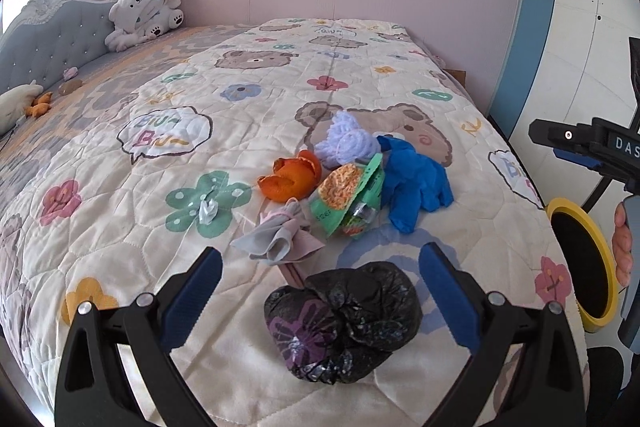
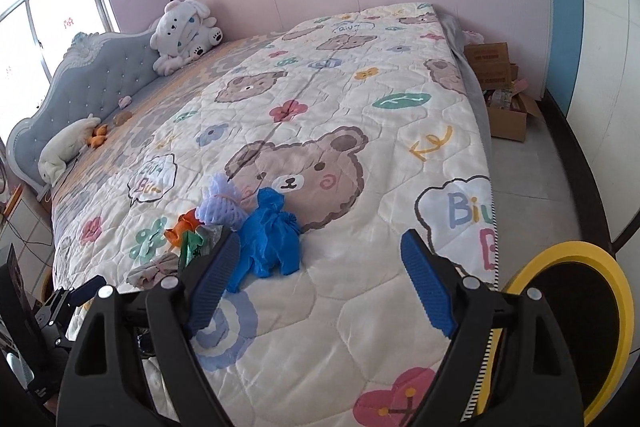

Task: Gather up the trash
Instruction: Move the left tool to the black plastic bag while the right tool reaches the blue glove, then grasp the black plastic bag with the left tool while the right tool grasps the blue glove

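Observation:
A crumpled black plastic bag lies on the quilt between the blue pads of my open left gripper, which hovers just over it. Beyond it lie a grey-pink rag, orange peel, a green snack wrapper, a lilac foam net and a blue glove. My right gripper is open and empty above the quilt's near right part; the blue glove and lilac net lie just left of its left pad. A yellow-rimmed bin stands beside the bed.
The bed has a bear-print quilt, a blue tufted headboard and a white plush bear at the far end. Cardboard boxes sit on the floor by the pink wall. The bin also shows in the left wrist view.

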Motion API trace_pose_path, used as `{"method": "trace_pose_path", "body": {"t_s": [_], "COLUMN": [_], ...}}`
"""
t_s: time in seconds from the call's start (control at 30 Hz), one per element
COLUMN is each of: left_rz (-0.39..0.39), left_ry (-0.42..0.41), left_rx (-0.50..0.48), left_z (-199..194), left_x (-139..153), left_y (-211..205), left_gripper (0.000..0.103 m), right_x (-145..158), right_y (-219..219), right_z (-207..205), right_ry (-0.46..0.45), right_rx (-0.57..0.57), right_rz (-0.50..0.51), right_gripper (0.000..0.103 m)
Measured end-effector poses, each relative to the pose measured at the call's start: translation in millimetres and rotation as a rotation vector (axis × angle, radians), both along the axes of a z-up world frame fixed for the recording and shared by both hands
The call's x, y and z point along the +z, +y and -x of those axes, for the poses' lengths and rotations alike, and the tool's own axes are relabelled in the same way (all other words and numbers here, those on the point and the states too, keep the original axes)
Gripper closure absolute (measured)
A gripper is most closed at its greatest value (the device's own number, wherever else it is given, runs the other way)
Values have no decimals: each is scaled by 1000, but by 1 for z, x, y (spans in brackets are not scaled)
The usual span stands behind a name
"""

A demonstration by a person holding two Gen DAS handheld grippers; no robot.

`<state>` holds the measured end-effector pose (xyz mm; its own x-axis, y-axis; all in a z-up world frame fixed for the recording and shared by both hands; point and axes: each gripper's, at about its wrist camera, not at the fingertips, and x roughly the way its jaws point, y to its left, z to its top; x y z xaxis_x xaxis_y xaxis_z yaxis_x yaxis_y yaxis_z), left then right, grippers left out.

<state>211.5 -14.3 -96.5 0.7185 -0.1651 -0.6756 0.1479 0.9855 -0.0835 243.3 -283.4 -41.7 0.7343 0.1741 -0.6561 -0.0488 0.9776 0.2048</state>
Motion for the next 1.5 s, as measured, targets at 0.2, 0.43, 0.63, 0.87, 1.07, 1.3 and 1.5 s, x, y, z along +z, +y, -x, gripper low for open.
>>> {"method": "trace_pose_path", "body": {"t_s": [0.2,0.43,0.63,0.87,1.07,1.3,1.5], "left_rz": [21,51,70,70,77,93,105], "left_ry": [21,49,48,36,30,21,14], "left_rx": [14,14,4,-19,-47,-50,-56], "left_z": [0,-3,-4,-3,-1,2,5], "left_x": [-13,-28,-34,-37,-39,-37,-35], "left_y": [12,18,18,13,8,10,12], "left_gripper": [8,8,8,23,53,64,66], "right_x": [-24,-49,-63,-76,-87,-99,-97], "right_y": [21,42,59,69,75,79,79], "right_z": [-27,-55,-73,-83,-92,-97,-95], "right_ry": [43,84,109,129,164,195,186], "right_rx": [34,52,73,85,92,79,63], "right_rz": [11,33,68,100,97,115,132], "right_gripper": [24,24,24,25,31,59,79]}}
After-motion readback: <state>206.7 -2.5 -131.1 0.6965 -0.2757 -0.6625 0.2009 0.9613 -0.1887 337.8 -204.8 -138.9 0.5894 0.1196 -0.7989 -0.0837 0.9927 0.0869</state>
